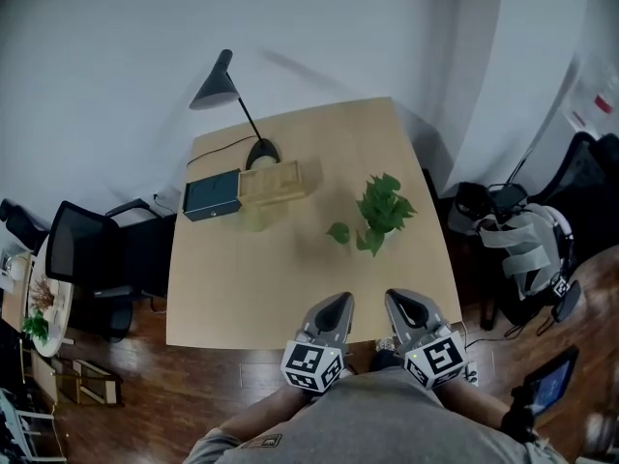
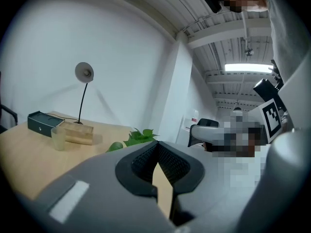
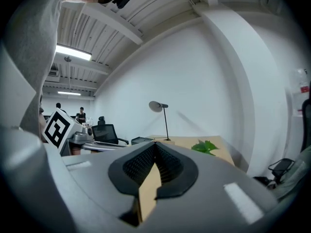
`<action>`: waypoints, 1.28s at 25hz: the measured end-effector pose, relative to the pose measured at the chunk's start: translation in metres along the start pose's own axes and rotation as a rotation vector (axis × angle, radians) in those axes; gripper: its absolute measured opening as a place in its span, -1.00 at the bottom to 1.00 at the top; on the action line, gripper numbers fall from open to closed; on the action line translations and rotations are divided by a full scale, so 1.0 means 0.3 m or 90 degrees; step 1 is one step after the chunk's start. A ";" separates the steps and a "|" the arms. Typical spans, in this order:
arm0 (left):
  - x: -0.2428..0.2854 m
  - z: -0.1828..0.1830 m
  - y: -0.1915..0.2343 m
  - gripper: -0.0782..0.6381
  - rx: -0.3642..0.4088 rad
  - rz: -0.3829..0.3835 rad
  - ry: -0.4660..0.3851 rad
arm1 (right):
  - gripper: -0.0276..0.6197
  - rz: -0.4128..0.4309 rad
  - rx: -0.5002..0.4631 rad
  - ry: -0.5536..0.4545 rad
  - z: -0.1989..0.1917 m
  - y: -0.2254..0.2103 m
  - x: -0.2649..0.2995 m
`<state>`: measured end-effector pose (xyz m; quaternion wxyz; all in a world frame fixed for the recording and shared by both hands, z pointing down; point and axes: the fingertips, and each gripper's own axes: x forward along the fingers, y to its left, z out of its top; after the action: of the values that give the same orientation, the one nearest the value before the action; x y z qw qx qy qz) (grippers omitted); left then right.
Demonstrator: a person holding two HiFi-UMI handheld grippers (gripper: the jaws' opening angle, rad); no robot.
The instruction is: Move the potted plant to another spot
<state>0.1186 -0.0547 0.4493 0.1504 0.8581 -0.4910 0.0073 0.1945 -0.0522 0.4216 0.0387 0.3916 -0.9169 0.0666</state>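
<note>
While potted plant (image 1: pixel 383 211) stands upright | on table (image 1: pixel 280 288) — one leaf (image 1: pixel 338 232) points left

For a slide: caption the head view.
Grey left gripper and right gripper, both shut, face a green potted plant on a pale wooden table.

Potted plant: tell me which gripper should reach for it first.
Right, probably. The plant stands on the right half of the table, more nearly ahead of the right gripper than the left gripper. Both are shut, empty and short of it.
</note>
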 end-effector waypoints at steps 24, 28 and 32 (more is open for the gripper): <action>0.414 0.027 0.212 -0.80 -0.012 0.053 0.054 | -0.90 -0.012 0.033 0.080 -0.105 -0.453 0.293; 0.431 -0.042 0.235 -0.80 -0.025 0.060 0.081 | -0.90 -0.026 0.035 0.113 -0.193 -0.496 0.291; 0.445 -0.148 0.268 -0.80 -0.039 0.074 0.123 | -0.90 -0.032 0.038 0.163 -0.314 -0.529 0.292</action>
<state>0.1258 -0.1931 0.5332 0.2222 0.8185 -0.5231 0.0836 0.2507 -0.2089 0.5400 0.1458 0.4037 -0.8919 0.1423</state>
